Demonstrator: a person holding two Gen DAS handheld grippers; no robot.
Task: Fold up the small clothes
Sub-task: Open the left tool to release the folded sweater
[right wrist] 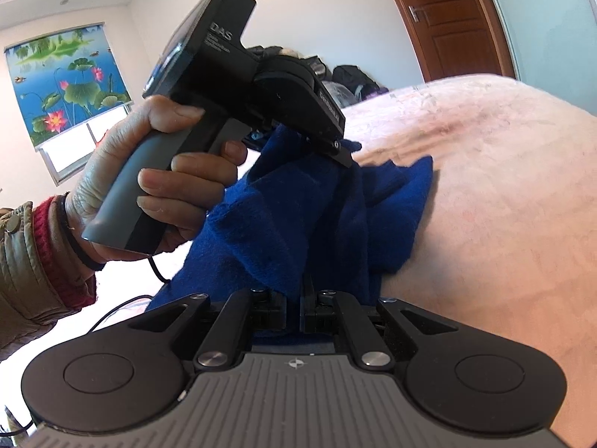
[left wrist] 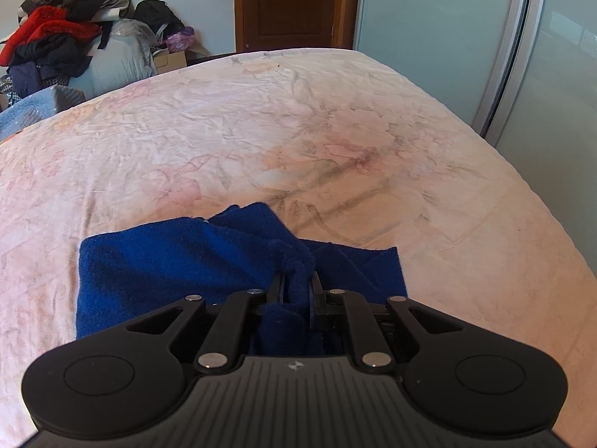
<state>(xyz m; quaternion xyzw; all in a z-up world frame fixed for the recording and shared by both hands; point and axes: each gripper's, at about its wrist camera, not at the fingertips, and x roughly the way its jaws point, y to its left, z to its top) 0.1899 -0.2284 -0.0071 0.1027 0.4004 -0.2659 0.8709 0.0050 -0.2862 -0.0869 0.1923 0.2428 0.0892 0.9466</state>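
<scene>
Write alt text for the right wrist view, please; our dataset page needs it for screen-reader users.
Both tongs are shut on a blue fleece cloth held above a bed with a pale floral sheet: the right tongs in the foreground, the left tongs beyond, gripped by a person's hand. A lotus-print blind and wooden door sit behind.

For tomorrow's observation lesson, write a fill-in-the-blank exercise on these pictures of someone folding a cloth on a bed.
1. The fleecy cloth being folded is ____ in colour.
2. Both the left gripper and the right gripper are shut on the ____.
3. The cloth lies on a floral-patterned ____.
4. The door behind the bed is made of ____.

Missing words: blue; cloth; bed; wood
</scene>
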